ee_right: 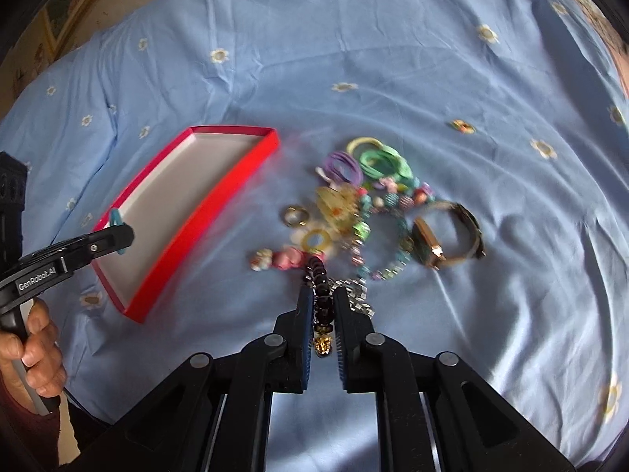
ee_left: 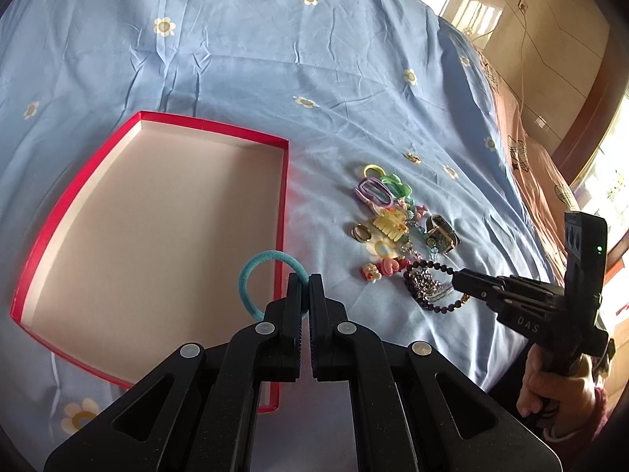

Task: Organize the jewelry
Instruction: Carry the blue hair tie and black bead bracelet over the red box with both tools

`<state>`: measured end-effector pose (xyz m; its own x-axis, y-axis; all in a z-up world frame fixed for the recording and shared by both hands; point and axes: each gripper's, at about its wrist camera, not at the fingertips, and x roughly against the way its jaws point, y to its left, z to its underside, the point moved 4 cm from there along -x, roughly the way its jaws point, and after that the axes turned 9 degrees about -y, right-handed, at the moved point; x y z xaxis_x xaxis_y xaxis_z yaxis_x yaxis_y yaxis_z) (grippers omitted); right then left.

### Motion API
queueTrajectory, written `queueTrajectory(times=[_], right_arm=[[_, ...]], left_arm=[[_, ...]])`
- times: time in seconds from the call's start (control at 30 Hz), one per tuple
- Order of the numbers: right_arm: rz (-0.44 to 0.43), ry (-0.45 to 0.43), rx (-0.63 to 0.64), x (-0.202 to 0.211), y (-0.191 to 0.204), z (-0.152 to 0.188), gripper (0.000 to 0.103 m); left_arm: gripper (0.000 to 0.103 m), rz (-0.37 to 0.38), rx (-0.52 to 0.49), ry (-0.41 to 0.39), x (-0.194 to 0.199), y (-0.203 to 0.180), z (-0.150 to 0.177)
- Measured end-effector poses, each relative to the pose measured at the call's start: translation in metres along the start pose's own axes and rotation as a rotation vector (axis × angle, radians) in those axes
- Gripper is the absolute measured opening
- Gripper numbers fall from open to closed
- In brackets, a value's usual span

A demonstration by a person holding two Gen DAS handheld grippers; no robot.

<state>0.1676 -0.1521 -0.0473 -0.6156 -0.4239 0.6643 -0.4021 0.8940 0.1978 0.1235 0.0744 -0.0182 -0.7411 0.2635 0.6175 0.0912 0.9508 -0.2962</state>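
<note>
My left gripper [ee_left: 304, 280] is shut on a teal hair tie [ee_left: 251, 271] and hangs over the right rim of the red box [ee_left: 281, 204], whose white floor is bare. From the right wrist view, that left gripper [ee_right: 127, 236] and the hair tie [ee_right: 116, 216] sit over the box [ee_right: 204, 228]. My right gripper [ee_right: 323, 293] stands at the near edge of the jewelry pile with its jaws slightly apart. A dark beaded bracelet [ee_right: 316, 267] runs along the gap between them. The bracelet [ee_left: 432, 263] lies on the sheet, with the right gripper [ee_left: 458, 275] at its right side.
The pile on the blue flowered bedsheet [ee_left: 236, 59] holds a watch [ee_right: 452, 236], a gold ring [ee_right: 297, 216], a yellow claw clip [ee_left: 389, 224], coloured hair ties [ee_right: 377, 161] and bead strings. A small brooch [ee_right: 463, 126] lies apart, farther back. The bed's edge drops off at the right [ee_left: 523, 181].
</note>
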Motion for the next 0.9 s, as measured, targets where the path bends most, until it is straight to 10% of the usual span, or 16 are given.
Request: queueTrajectory(times=[0.9], right_arm=[[0.06, 0.009, 0.129, -0.025, -0.006, 0.002, 0.007]], left_arm=[[0.002, -0.002, -0.005, 0.013, -0.002, -0.004, -0.001]])
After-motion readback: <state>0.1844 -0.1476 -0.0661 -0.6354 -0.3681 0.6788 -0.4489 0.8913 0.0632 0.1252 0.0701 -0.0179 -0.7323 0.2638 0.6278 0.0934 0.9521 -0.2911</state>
